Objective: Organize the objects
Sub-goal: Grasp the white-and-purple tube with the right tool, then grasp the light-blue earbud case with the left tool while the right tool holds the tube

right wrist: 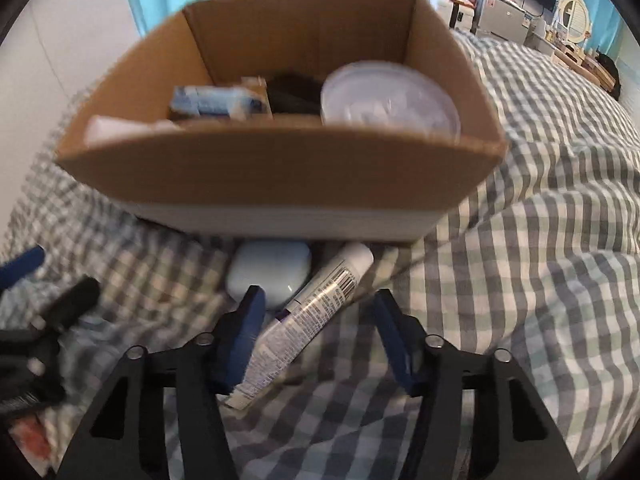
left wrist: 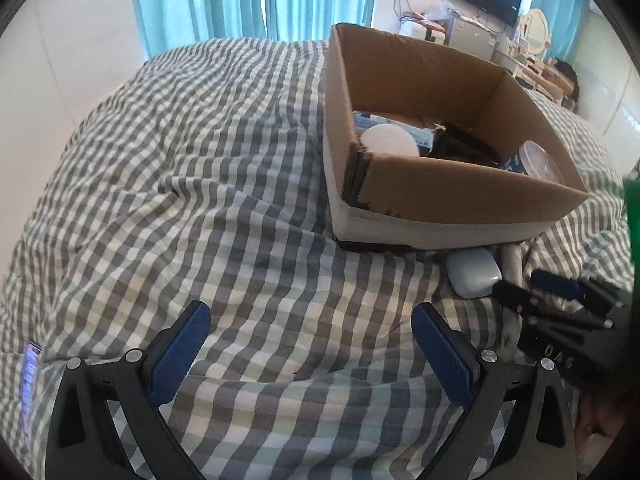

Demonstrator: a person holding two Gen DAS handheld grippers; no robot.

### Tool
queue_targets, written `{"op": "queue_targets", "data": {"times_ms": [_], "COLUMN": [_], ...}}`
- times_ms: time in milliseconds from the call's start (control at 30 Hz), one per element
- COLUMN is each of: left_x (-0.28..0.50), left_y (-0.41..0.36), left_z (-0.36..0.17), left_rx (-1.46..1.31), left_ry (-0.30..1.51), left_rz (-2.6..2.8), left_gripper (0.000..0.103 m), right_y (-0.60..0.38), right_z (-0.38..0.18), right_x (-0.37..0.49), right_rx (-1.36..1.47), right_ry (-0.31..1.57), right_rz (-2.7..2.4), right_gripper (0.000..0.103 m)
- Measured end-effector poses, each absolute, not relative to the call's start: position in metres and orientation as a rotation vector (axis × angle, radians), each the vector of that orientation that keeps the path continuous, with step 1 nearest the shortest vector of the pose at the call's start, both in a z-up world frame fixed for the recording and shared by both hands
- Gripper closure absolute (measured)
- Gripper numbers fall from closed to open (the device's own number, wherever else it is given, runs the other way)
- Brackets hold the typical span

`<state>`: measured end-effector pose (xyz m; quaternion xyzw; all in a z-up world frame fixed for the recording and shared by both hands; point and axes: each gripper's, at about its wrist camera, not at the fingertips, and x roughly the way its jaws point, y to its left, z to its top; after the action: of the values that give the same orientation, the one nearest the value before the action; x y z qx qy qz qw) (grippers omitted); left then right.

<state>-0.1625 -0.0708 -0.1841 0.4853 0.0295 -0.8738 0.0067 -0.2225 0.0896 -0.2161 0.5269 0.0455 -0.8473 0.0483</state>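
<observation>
risk, miss: the tube (right wrist: 304, 320) lies slanted between the right gripper (right wrist: 316, 336) fingers, closer to the left pad; an off-centre close could roll or skew it out of the grip.
risk, neighbour: the pale blue case (right wrist: 269, 276) is just beside the tube, touching or nearly touching it near the left fingertip; it could be nudged or caught together with the tube.
risk, soft base: the checked bedcover (left wrist: 240, 200) is wrinkled and yielding; a pad pressed down may snag fabric instead of seating on the tube.
risk, box: the cardboard box (right wrist: 280, 172) stands right behind the tube cap; a forward push could shove the tube under the box edge.
risk, view: the right wrist picture is blurred, so exact contact cannot be judged.
right gripper: partly open, tube between the pads, left pad at or against the tube's side, right pad clearly apart from it; nothing is held yet.
left gripper (left wrist: 310, 344): wide open, empty, only bedcover is seen between the pads.
task items: tube and case lie on the bed in front of the box; inside the box a clear round lid (right wrist: 390, 100), a blue packet (right wrist: 212, 102) and a dark item are already stowed.
step judged: closing on the tube for transfer to the box.
</observation>
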Motion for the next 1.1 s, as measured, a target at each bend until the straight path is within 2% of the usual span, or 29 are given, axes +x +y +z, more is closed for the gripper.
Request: {"op": "queue_targets", "data": {"times_ms": [33,67,267,500,633,800,900,1033,1100], "left_x": [-0.163,-0.163,-0.164,-0.162,-0.16,-0.165,-0.172,-0.182,-0.187], "left_y": [-0.072,-0.073,-0.073,-0.072,-0.058,-0.028,0.0,0.034,0.043], "left_z": [-0.184,-0.185,-0.186,-0.184,-0.175,-0.167,-0.172,-0.184,-0.19], "left_rx": [1.524,1.531,1.546,1.551,1.541,1.573,1.607,1.595,1.6], "left_ry": [0.108,0.127,0.137,0.132,0.066,0.124,0.106,-0.012,-0.043], "left_rz": [-2.733,-2.73,-2.729,-2.735,-2.747,-2.802,-2.81,-2.819,-2.817], "left_gripper": [0.0,0.0,0.0,0.0,0.0,0.0,0.0,0.0,0.0], "right_y": [0.089,0.088,0.078,0.093,0.111,0.133,0.149,0.163,0.174], "right_z": [-0.218,-0.22,-0.229,-0.207,-0.191,-0.164,-0.149,-0.147,-0.154], "right_x": [-0.221,-0.22,-0.221,-0.194,-0.175,-0.159,-0.155,-0.179,-0.18], "right_rx": [1.618,1.628,1.613,1.543,1.49,1.405,1.361,1.362,1.39], "right_ry": [0.179,0.222,0.33,0.234,0.125,0.041,0.052,0.119,0.07], "right_rz": [-2.595,-2.606,-2.615,-2.596,-2.597,-2.624,-2.654,-2.721,-2.701], "right_gripper": [0.06,0.063,0.068,0.082,0.082,0.082,0.082,0.082,0.082]}}
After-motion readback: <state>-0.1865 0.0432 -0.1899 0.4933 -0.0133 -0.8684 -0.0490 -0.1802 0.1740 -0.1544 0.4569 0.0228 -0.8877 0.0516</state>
